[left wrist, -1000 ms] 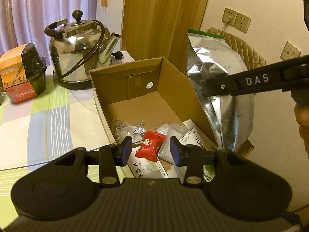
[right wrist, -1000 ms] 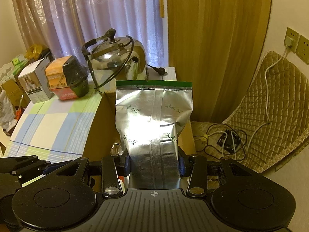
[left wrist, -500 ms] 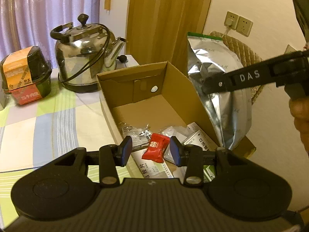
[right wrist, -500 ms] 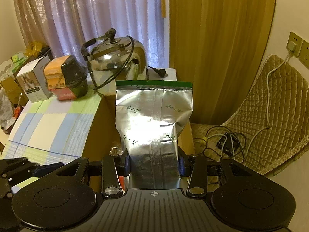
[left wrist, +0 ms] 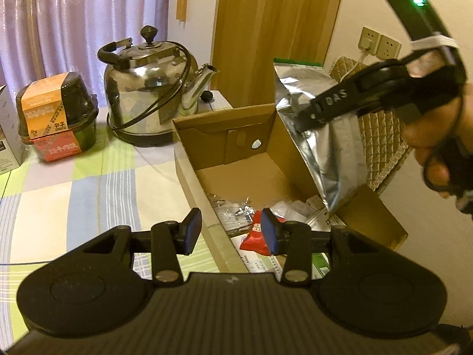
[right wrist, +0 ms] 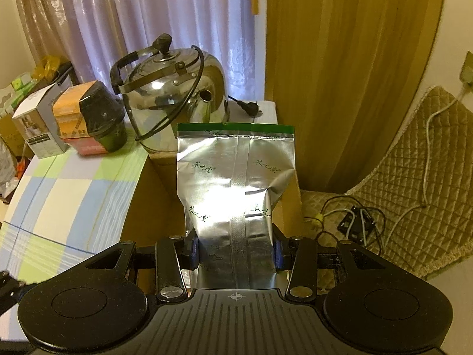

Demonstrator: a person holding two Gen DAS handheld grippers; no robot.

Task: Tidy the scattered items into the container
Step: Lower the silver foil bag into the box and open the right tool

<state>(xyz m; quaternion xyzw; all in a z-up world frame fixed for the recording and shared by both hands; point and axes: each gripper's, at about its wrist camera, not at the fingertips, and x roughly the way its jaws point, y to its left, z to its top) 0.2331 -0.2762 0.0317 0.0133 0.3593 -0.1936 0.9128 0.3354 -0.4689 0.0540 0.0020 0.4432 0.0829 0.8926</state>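
Silver foil pouch with a green top strip stands upright, pinched at its lower end between the blue pads of the right gripper, its bottom corner hanging over the open brown cardboard box. Nearer, the left gripper hangs spread and empty over the box's front edge, above a small red packet lying inside among clear sachets. Beyond, a shiny steel kettle sits on the checked tablecloth.
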